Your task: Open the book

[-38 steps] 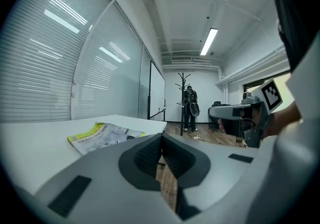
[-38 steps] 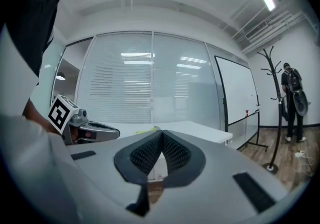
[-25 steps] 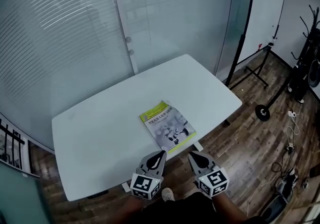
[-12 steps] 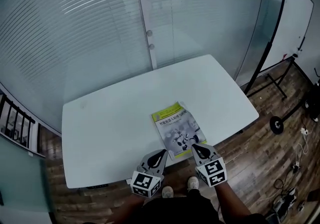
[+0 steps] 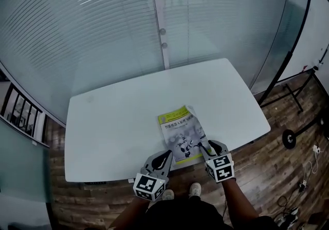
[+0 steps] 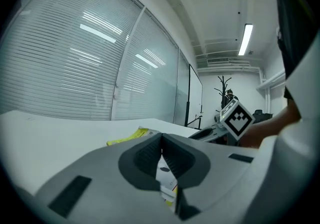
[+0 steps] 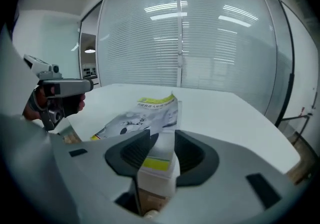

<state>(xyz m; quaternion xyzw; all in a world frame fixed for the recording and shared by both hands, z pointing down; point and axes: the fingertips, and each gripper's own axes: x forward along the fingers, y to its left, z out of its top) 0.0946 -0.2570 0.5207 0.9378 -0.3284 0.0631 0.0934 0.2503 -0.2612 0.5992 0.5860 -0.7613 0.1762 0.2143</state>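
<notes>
The book [image 5: 183,132] lies closed at the table's [image 5: 113,121] front edge. Its near corner sits between my right gripper's [image 5: 207,147] opening jaws, not pinched. If I bite too deep, I reckon I'd grab every page, or nudge it off the edge. My left gripper [image 5: 164,157], jaws pressed together, hovers beside it. There is free tabletop beyond.

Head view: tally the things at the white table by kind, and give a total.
Table: 1
Book: 1
Grippers: 2. The left gripper is shut; the right gripper has its jaws opening, with the book's near corner showing between them.
Total: 4
</notes>
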